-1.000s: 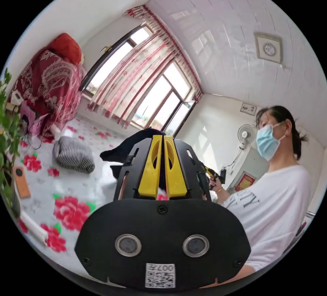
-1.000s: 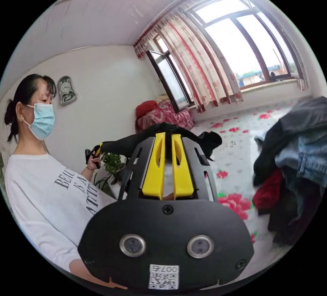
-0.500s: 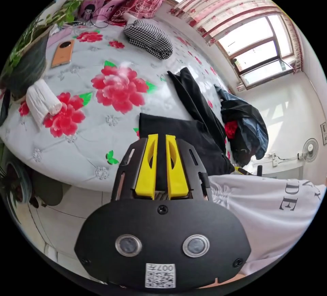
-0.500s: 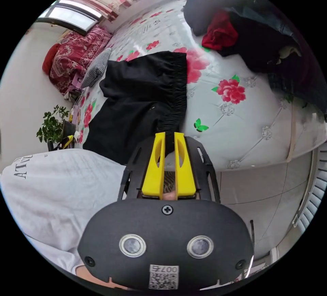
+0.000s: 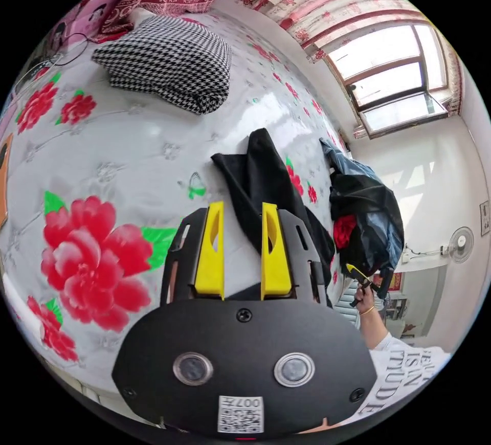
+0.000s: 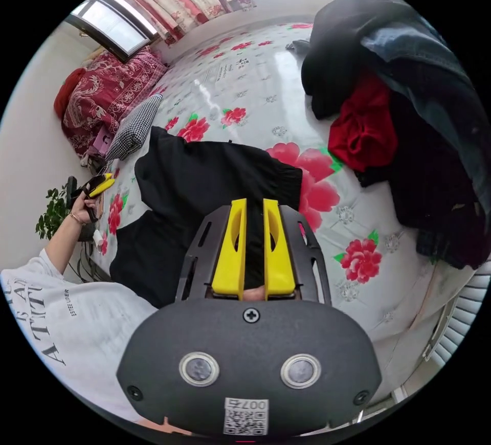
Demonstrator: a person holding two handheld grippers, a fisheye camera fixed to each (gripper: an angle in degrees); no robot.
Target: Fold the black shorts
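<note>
The black shorts (image 6: 204, 174) lie spread on the flowered bed cover (image 6: 245, 82), waistband toward the near edge. My right gripper (image 6: 254, 202) is shut on the near edge of the shorts, with black cloth between its jaws. My left gripper (image 5: 243, 205) is open over the bed cover, and one leg of the shorts (image 5: 261, 179) lies crumpled just ahead of it and runs behind its right jaw. In the right gripper view the left gripper (image 6: 99, 185) is held in a hand off the left side of the shorts. The right gripper (image 5: 356, 272) shows in the person's other hand.
A folded houndstooth cloth (image 5: 169, 64) lies farther back on the bed. A heap of dark, red and denim clothes (image 6: 409, 107) covers the bed's right side. Red bedding (image 6: 112, 97) is stacked by the window. A potted plant (image 6: 51, 215) stands beside the bed.
A second ago both grippers held the shorts up in the air. They came down onto the bed; the left gripper has since opened, let go and moved off to the side. The right still grips.
</note>
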